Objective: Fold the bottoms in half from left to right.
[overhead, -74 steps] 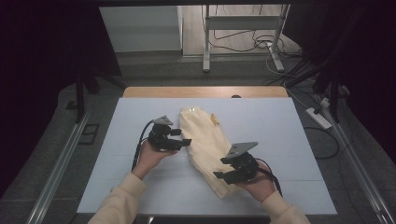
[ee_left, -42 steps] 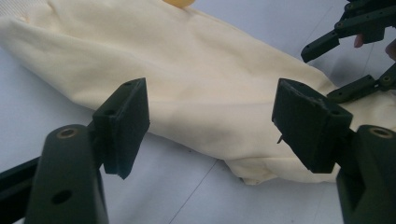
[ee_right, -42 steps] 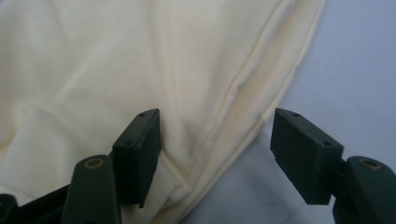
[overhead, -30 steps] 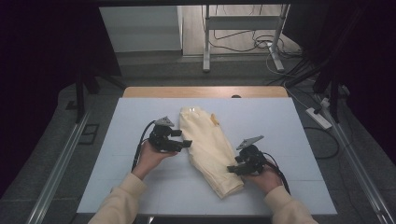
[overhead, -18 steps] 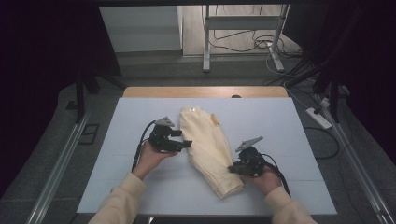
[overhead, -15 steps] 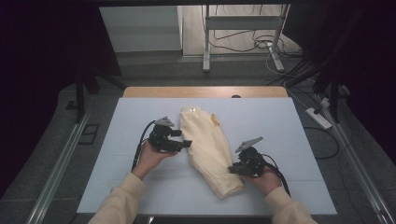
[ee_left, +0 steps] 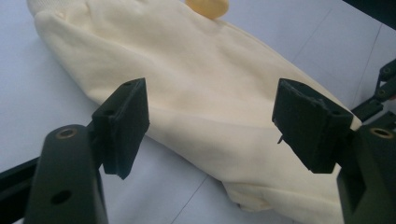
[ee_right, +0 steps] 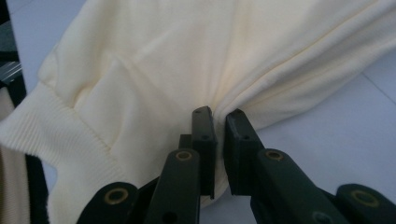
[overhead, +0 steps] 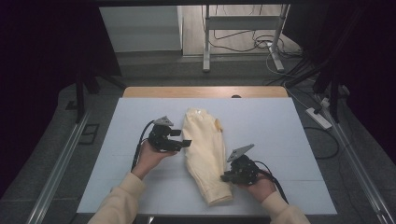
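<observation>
My right gripper point(overhead: 227, 177) has just been closing its jaws and now pinches a fold of the cream garment point(overhead: 205, 151), which lies folded at frame centre on the bench point(overhead: 289, 135). My left gripper point(overhead: 185, 143) sits at its left edge, jaws wide, holding nothing.

No readable text, label, brand or number anywhere.

garment point(ee_right: 154, 60) – soft matt cream knit, ribbed cuff | table point(overhead: 280, 121) – smooth, perhaps paper
</observation>
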Demonstrator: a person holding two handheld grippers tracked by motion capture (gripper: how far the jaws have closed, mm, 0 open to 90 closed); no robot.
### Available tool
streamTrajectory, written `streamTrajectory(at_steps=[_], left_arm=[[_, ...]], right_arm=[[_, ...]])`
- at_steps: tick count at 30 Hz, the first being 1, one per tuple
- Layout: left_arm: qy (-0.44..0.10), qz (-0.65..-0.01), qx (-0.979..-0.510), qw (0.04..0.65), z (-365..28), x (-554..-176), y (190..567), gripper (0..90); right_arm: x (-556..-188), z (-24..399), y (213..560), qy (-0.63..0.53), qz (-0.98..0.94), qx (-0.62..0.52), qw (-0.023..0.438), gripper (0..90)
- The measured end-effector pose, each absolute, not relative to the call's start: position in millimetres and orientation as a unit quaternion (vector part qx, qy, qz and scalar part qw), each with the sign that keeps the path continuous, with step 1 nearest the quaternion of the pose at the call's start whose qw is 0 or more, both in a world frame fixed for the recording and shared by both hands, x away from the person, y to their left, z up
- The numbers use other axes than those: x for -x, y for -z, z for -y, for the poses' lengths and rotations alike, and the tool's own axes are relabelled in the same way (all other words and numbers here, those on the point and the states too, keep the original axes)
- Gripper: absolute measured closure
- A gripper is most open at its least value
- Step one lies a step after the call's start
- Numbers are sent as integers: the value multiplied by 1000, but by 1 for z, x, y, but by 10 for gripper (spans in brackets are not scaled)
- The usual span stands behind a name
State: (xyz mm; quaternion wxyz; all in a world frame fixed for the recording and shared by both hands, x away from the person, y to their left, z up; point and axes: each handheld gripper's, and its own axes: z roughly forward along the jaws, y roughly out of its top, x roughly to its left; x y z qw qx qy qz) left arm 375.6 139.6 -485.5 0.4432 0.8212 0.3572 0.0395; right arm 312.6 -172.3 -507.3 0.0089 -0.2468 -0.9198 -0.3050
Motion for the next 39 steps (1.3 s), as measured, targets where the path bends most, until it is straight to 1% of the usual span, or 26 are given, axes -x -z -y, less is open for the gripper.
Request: streamTrajectory(at_steps=[12, 18, 20, 22, 23, 25, 27, 29, 32, 39], left_arm=[[-41, -356, -821, 444, -140, -376, 486, 271], [-40, -356, -821, 444, -139, -376, 485, 271], [-40, -355, -822, 444, -139, -376, 485, 271], [-41, -355, -822, 443, -139, -376, 485, 271], [-41, -355, -822, 444, -139, -376, 486, 271], [-41, -356, -821, 445, -140, -376, 485, 271], [-41, -356, -821, 445, -141, -376, 485, 271], [-41, -356, -821, 445, -141, -375, 485, 270], [-41, -358, -820, 444, -142, -375, 485, 269], [-42, -355, -821, 445, -142, -373, 483, 267]], right_arm=[[-299, 157, 508, 313, 927, 204, 21, 828], [-299, 158, 509, 318, 925, 204, 22, 827], [-300, 158, 509, 317, 927, 201, 19, 814], [-300, 159, 507, 319, 926, 199, 15, 772], [-301, 160, 507, 322, 926, 198, 12, 734], [-302, 163, 503, 330, 922, 204, -6, 623], [-304, 167, 499, 346, 913, 214, -23, 532], [-307, 171, 495, 361, 904, 226, -38, 477], [-310, 177, 491, 373, 895, 239, -54, 438], [-322, 184, 491, 383, 885, 255, -66, 400]])
